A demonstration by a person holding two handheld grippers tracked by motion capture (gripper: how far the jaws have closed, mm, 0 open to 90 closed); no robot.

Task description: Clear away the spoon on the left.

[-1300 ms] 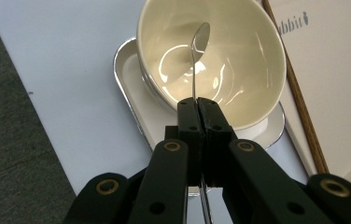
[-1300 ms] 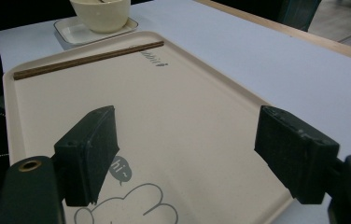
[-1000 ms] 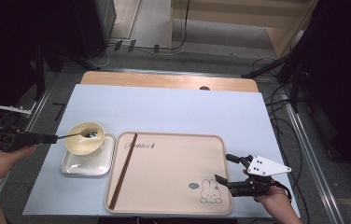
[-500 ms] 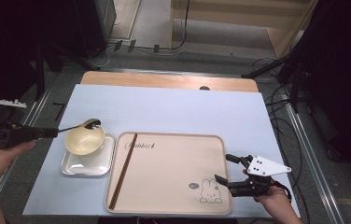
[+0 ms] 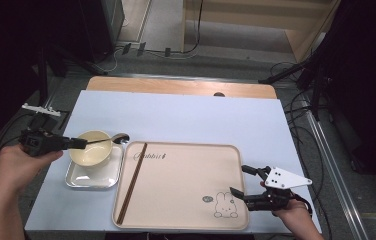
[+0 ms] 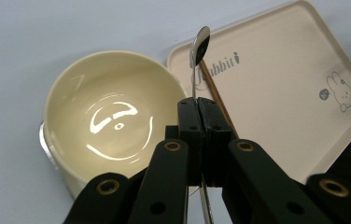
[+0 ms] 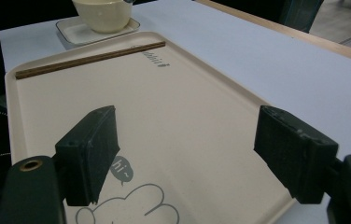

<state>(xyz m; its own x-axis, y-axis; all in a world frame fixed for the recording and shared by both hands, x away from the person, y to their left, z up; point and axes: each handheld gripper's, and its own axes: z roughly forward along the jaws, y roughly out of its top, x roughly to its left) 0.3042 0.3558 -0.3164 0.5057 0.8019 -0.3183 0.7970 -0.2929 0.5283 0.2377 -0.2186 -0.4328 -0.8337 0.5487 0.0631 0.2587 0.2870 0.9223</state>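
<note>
Lifted out of the bowl [image 5: 91, 148], the spoon [image 5: 107, 139] now rides past the bowl's far rim toward the tray [image 5: 186, 220], its head hanging at the tray's near corner; a second ago it rested inside the bowl. Left claw [image 5: 80, 144] is clamped fully shut on the spoon's thin handle, the metal pinched between the pads, as the left gripper view shows with the spoon head [image 6: 200, 44] jutting straight ahead of the tips. Just beneath that claw sits the cream bowl on its small metal dish [image 5: 92, 177]; ahead of it lies a single brown chopstick [image 5: 131, 183] along the tray's edge.

Right claw [image 5: 238, 181] hovers over the tray's opposite corner beside the rabbit print [image 5: 223, 206], jaws spread wide and holding nothing; it has not shifted between frames. Both rest on the pale blue desk [image 5: 176, 115].

Judging by the path, the spoon is bound for the tray beside the chopstick. Doing this well likely means keeping the handle level, carrying the head clear of the tray's raised lip, and lowering it flat before the claw lets go.
</note>
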